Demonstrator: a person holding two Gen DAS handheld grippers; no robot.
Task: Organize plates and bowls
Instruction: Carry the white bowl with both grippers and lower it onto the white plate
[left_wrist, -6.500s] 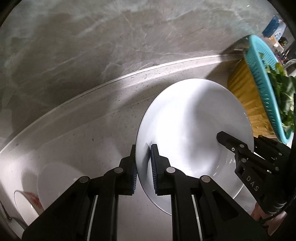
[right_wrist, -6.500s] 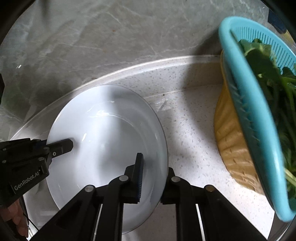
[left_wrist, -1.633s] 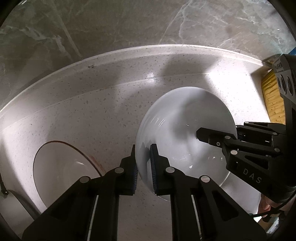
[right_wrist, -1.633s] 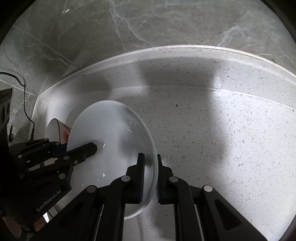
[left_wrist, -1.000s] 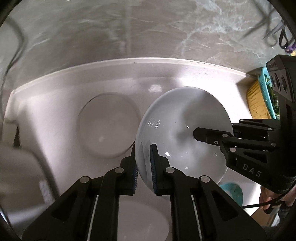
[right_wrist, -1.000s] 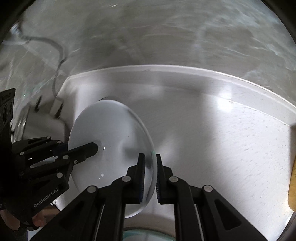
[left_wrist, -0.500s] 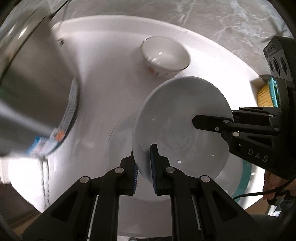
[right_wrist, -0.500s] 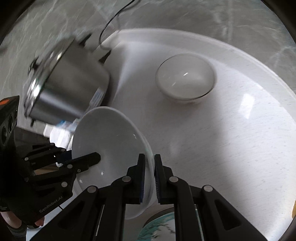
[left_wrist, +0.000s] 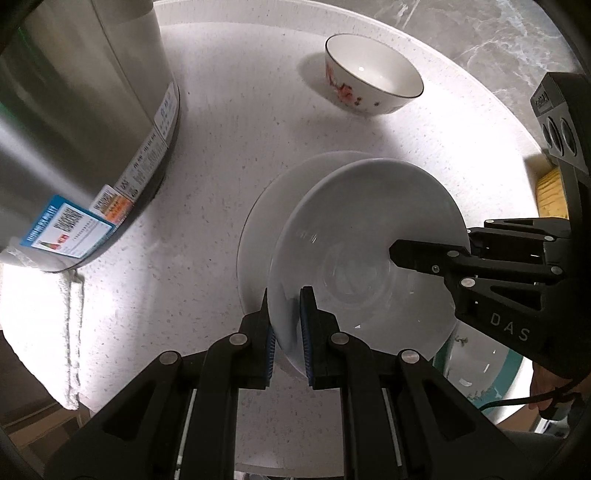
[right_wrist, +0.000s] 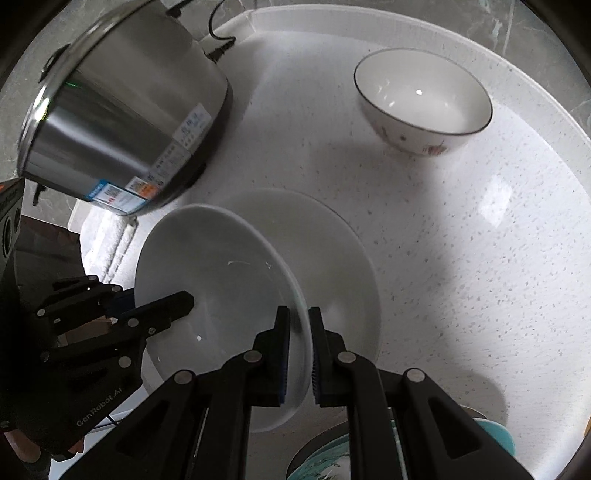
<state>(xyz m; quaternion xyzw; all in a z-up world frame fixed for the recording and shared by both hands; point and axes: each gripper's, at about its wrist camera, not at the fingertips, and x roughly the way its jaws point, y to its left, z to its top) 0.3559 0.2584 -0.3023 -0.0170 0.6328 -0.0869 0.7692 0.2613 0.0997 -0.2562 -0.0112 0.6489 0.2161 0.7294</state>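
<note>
Stacking step: a deep white ceramic plate (left_wrist: 369, 236) hangs just over a matching flat white plate (right_wrist: 332, 258).
Left tool (left_wrist: 286, 325) and right tool (right_wrist: 297, 354) pinch opposite rims (both narrow); next, lower level onto it.

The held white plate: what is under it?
Under the held white plate lies another white plate on the countertop. Its near part is covered, so contact between the two is unclear.
</note>
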